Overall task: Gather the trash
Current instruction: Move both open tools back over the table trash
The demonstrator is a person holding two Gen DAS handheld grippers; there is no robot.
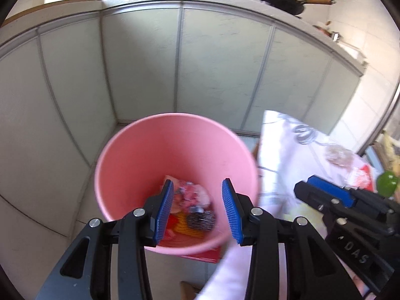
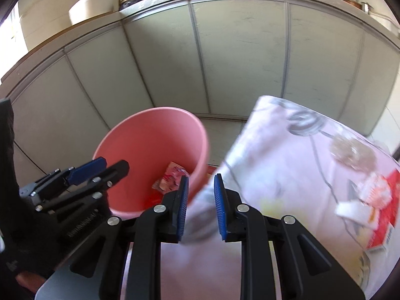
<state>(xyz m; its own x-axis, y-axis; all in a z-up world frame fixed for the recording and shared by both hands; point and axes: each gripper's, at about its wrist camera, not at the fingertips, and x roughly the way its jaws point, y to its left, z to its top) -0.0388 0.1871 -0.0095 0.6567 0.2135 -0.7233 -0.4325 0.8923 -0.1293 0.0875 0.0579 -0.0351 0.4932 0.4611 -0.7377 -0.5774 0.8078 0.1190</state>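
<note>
The left gripper [image 1: 197,208] hangs over the pink bin [image 1: 140,155], its fingers [image 1: 163,211] spread wide and holding nothing. Inside the bin lie crumpled wrappers [image 1: 192,195], a steel scourer [image 1: 201,218] and yellow scraps [image 1: 186,227]. Just right of the bin, the right gripper [image 2: 200,207] has its fingers [image 2: 182,208] set narrow around the edge of a pale cloth-covered surface [image 2: 287,155], which carries a red-and-white packet [image 2: 375,195]; whether they pinch the cloth I cannot tell

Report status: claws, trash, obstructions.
Left claw open, empty, above round pink plastic bin. Right claw shut on white patterned tablecloth. Scraps already in bin, more on the cloth. Nothing blocking.
</note>
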